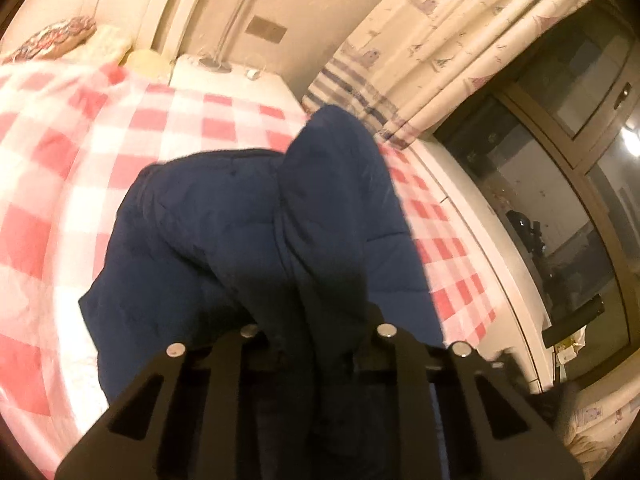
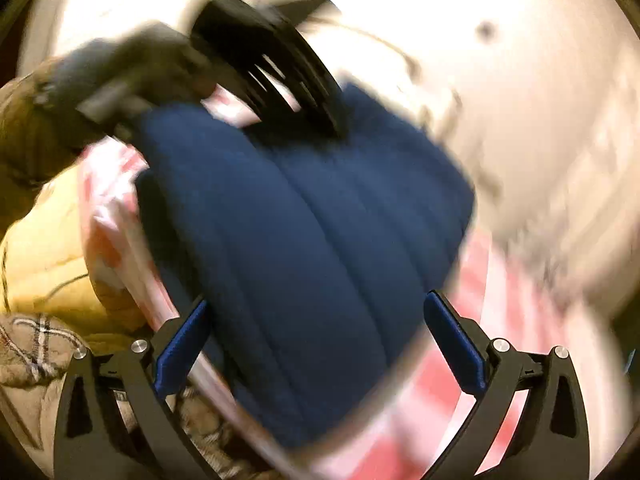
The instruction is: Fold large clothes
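Closest in the left wrist view, the left hand-held gripper (image 1: 316, 344) is clenched on a bunch of the navy jacket (image 1: 248, 232), its fingers drawn close with dark cloth pinched between them. From the grip the jacket runs away along the fingers, its long axis pointing toward the far side of the bed (image 1: 52, 184). One padded part, likely a sleeve or hood, rises in a hump on the right. The rest lies spread on the bed's pink and white checked cover.

In the blurred right wrist view, the right hand-held gripper (image 2: 316, 344) is released, its blue pads (image 2: 182, 350) wide apart on either side of the jacket's quilted ribs (image 2: 304, 216). The ribs run lengthwise away from the camera. Whether the pads touch the cloth cannot be told. At the jacket's far end the left gripper (image 2: 280, 80) shows as a dark shape on the cloth. A yellow garment (image 2: 44, 252) and a plaid one (image 2: 36, 344) lie at the left.

Beyond the bed stand a nightstand (image 1: 240, 76), a printed curtain (image 1: 448, 40) and a dark window (image 1: 560, 184). No writing or brand can be read.
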Available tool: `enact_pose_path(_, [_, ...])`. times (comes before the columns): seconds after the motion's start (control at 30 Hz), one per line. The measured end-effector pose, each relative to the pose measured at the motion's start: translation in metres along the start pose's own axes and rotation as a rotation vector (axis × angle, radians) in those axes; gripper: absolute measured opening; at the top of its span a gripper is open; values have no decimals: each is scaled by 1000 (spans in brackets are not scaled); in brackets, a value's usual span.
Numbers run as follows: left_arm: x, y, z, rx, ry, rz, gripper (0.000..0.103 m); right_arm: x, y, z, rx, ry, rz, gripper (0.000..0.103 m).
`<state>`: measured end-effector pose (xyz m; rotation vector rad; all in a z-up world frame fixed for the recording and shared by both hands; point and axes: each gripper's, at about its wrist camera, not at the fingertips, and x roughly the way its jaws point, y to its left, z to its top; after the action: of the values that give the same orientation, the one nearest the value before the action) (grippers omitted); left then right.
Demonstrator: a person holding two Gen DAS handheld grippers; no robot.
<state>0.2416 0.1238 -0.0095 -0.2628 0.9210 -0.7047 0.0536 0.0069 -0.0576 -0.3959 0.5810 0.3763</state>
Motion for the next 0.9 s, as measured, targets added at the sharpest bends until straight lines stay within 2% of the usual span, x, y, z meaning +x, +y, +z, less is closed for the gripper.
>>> enact_pose_path(0.07, [-6, -14, 2, 23, -14, 10, 18, 9, -5, -3, 28, -12, -15, 98])
enact_pose_path(0.13, [-15, -26, 5, 40, -29, 16, 16, 19, 4, -5, 10, 19, -44, 98])
enact_pose_path(0.27, [-44, -44, 10, 79, -80, 37, 13, 29, 26, 1, -107, 75, -136, 99])
enact_pose_path(0.37, [-69, -37, 8, 85, -126, 44, 13, 33, 31, 4, -108, 113, -144, 99])
enact_pose_path(0.43, [-74, -9, 0, 52, -129, 50, 13, 34, 31, 0, -121, 123, -152, 99])
enact_pose_path(0.5, [-68, 30, -13, -15, -113, 74, 13, 38, 24, -2, -77, 140, -115, 99])
enact_pose_path(0.53, [-57, 60, -26, -82, -85, 68, 13, 40, 19, -3, -46, 149, -91, 99])
enact_pose_path(0.6, [-42, 95, -51, -154, -97, -17, 17, 43, 14, -3, -20, 158, -61, 99])
enact_pose_path(0.67, [-41, 108, -63, -186, -142, -54, 19, 43, 10, -2, -10, 177, -45, 99])
enact_pose_path(0.7, [-42, 109, -65, -191, -151, -57, 21, 41, 8, 2, -6, 218, -33, 99])
enact_pose_path(0.77, [-43, 106, -67, -174, -163, -20, 26, 32, 10, 8, -45, 259, -3, 97])
enact_pose_path(0.83, [-43, 101, -67, -151, -159, 8, 29, 2, 13, 15, -83, 208, 130, 96])
enact_pose_path(0.87, [-43, 99, -66, -141, -157, 20, 31, -15, 10, 22, -73, 152, 188, 94])
enact_pose_path(0.9, [-43, 99, -67, -138, -157, 30, 35, -39, 6, 38, -52, 50, 209, 94])
